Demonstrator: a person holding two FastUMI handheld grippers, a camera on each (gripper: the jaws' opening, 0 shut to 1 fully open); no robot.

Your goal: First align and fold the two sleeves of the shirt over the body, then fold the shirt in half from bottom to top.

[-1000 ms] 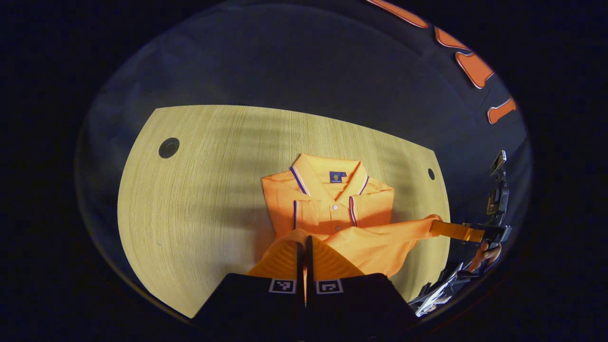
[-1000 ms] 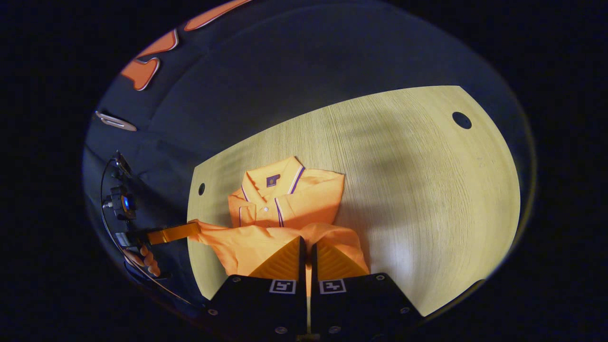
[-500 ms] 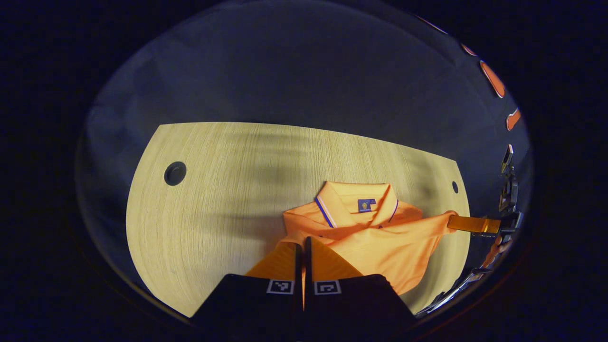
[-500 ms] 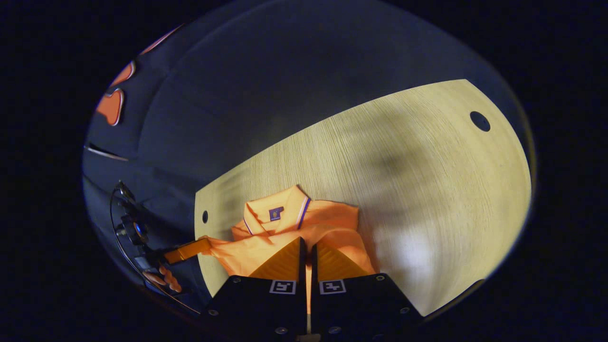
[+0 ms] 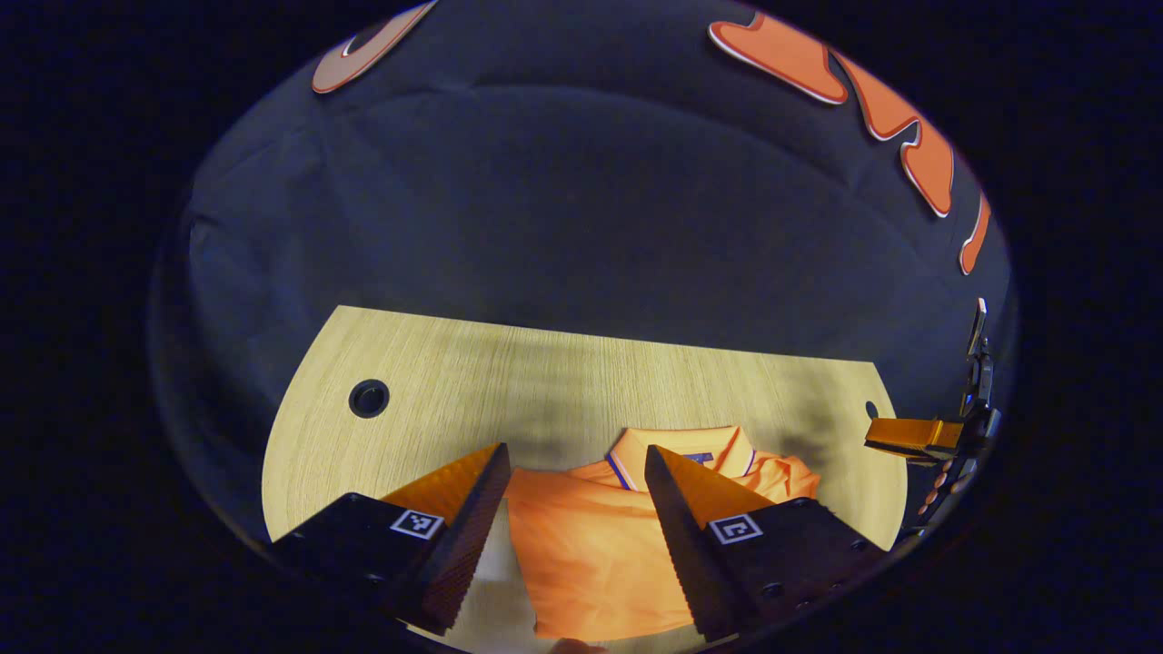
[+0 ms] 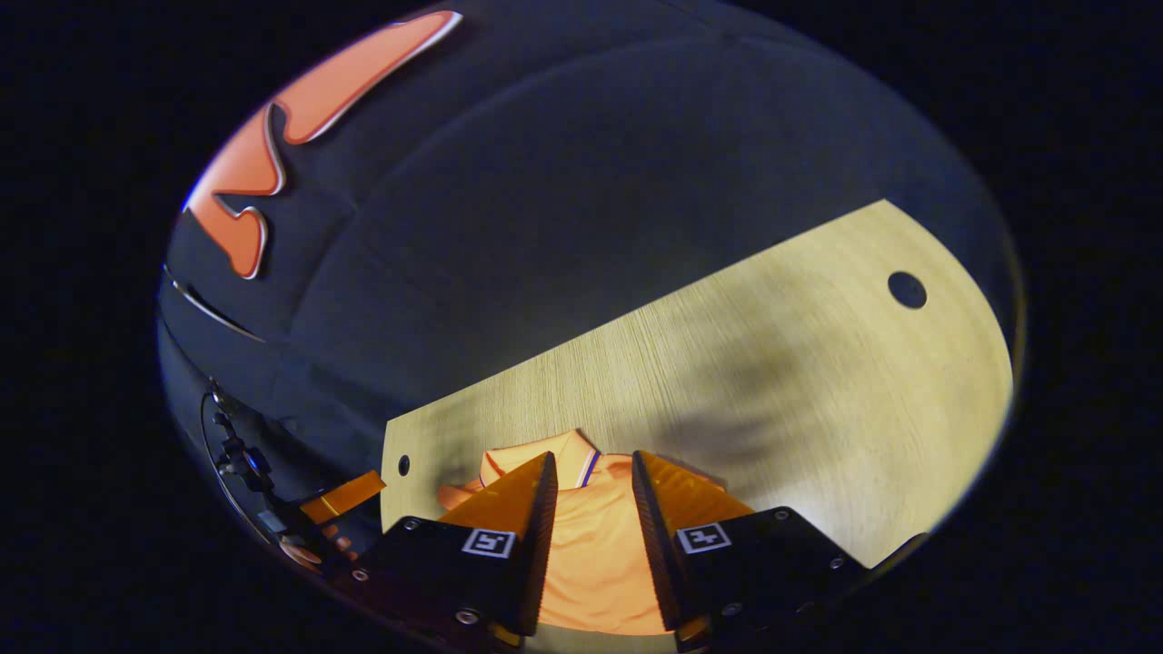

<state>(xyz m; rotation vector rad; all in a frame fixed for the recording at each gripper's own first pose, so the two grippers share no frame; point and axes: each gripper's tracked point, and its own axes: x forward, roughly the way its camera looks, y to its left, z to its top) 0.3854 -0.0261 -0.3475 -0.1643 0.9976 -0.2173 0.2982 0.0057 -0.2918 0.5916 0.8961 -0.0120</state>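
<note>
Both the left gripper (image 5: 572, 463) and right gripper (image 6: 589, 468) hang released over the folded shirt (image 5: 600, 545) on the table (image 5: 436, 391), its collar (image 5: 681, 442) pointing away, neither nearer

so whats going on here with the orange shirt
A person is folding an orange polo shirt on a wooden table with a handheld gripper in each hand. The shirt lies folded in half, its bottom laid up over the body, with the collar showing past the folded edge. The left gripper and the right gripper are both open above the shirt, gripping nothing, so the fold looks finished.
</note>
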